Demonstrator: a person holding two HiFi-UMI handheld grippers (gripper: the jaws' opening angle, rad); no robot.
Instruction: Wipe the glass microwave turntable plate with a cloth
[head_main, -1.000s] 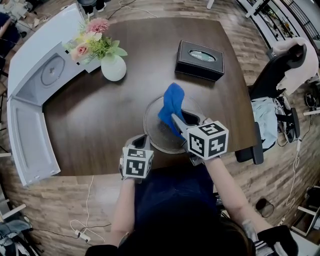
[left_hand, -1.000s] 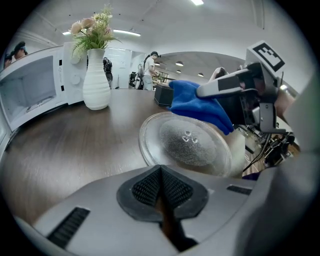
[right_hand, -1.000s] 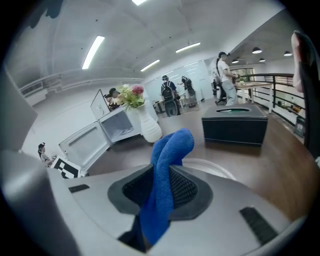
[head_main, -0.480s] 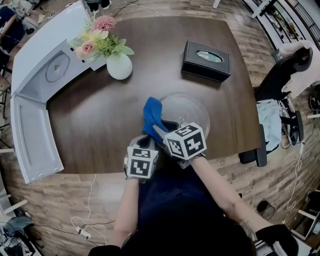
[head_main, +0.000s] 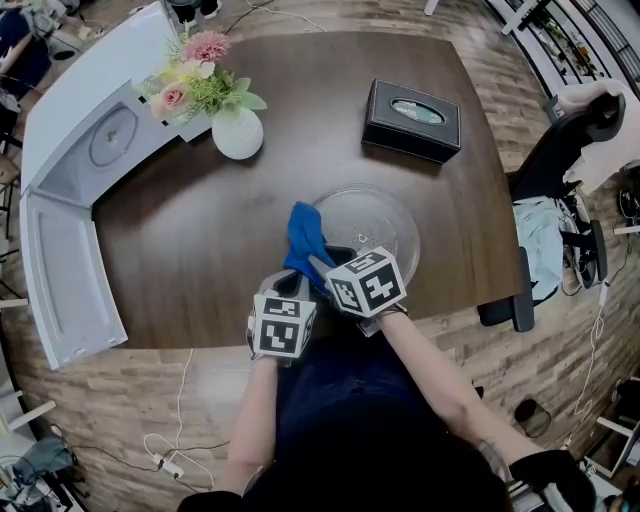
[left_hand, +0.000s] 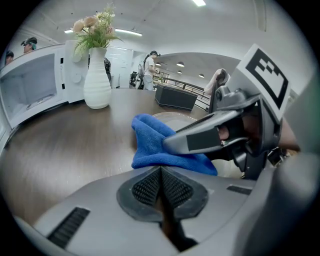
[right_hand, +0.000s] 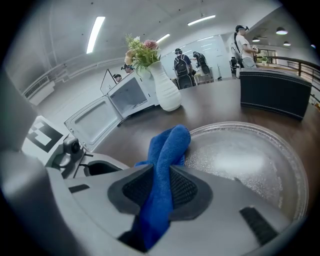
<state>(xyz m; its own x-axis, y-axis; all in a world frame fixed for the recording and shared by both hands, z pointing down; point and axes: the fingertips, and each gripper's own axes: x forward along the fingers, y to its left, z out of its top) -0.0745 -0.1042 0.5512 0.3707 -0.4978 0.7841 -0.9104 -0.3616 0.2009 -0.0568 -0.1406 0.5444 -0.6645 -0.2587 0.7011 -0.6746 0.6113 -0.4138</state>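
Presently the right gripper (right_hand: 161, 189) has its fingers clenched on the blue cloth (right_hand: 168, 147), whose long fold runs out toward 12 o'clock in the right gripper view. The glass turntable plate (head_main: 385, 215) rests flat on the counter (head_main: 190, 240). In the head view the cloth sits at the plate's rim at about 9 o'clock, so most of the glass lies toward 2 o'clock from those fingers. The left gripper (left_hand: 161, 189), fingers closed on nothing, waits near the plate's 8 o'clock edge. The right one looks better placed to wipe.
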